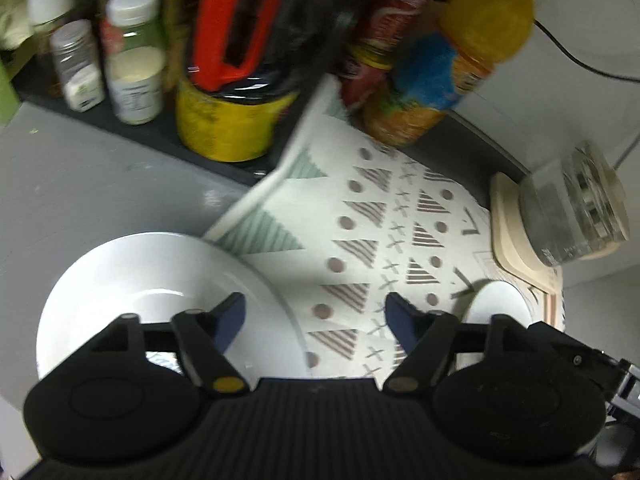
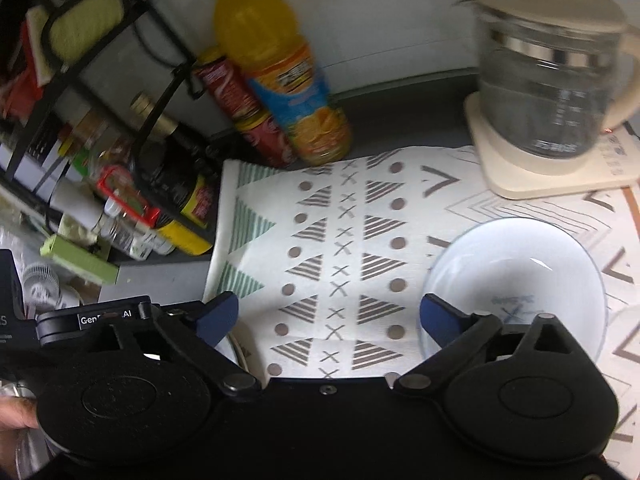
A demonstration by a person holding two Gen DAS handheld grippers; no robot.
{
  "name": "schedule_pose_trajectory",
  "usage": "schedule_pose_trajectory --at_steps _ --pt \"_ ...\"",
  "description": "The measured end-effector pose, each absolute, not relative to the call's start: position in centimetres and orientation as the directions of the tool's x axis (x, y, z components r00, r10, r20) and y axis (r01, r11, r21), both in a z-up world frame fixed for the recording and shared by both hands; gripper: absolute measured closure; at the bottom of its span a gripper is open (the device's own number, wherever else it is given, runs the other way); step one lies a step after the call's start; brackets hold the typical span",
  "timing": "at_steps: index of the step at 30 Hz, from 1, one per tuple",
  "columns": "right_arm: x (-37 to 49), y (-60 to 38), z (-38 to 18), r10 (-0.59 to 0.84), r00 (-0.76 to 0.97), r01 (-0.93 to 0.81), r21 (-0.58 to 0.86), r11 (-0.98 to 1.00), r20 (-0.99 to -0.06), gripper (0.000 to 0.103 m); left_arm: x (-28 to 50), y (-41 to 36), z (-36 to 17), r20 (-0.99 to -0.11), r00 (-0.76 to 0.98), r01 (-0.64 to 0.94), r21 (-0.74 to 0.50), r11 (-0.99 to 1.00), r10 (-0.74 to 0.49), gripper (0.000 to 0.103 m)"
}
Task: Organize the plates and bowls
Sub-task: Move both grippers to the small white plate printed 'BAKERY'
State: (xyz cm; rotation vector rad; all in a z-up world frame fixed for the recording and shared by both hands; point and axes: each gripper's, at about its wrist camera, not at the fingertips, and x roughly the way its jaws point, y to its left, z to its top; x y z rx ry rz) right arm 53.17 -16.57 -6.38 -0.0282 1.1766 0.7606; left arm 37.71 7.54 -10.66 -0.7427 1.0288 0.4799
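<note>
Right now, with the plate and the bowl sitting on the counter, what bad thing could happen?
1. The bowl sits close to the glass kettle. Lifted carelessly, it might knock against it.
2. The plate lies partly on the mat, partly on the bare counter, so it may tip or slide when gripped.
3. Both the left hand-held gripper and the right hand-held gripper are open and empty; pinching only a thin rim could let a dish slip and break.
</note>
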Motion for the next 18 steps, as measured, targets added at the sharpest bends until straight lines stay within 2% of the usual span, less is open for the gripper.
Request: schedule_pose_trajectory --at_steps 2,4,18 --pt "53.6 -17.6 -6.3 0.515 0.190 -0.534 0.352 0.769 -0.836 0.000 38.6 6.9 -10.7 -0.893 0.450 -0.655 -0.331 0.680 0.000 0.014" --pt "54.0 -18.6 -6.2 0.501 0.218 -0.509 0.341 0.790 -0.837 0.000 39.5 6.2 -10.8 -0.894 0.448 -0.636 -0.334 0.696 -0.019 0.011" --pt "56.5 -26.3 -6.3 0.435 0.319 -0.359 0.317 0.878 -0.842 0.000 45.4 0.5 -11.2 -0.895 0.430 -0.507 -0.347 0.789 -0.117 0.011"
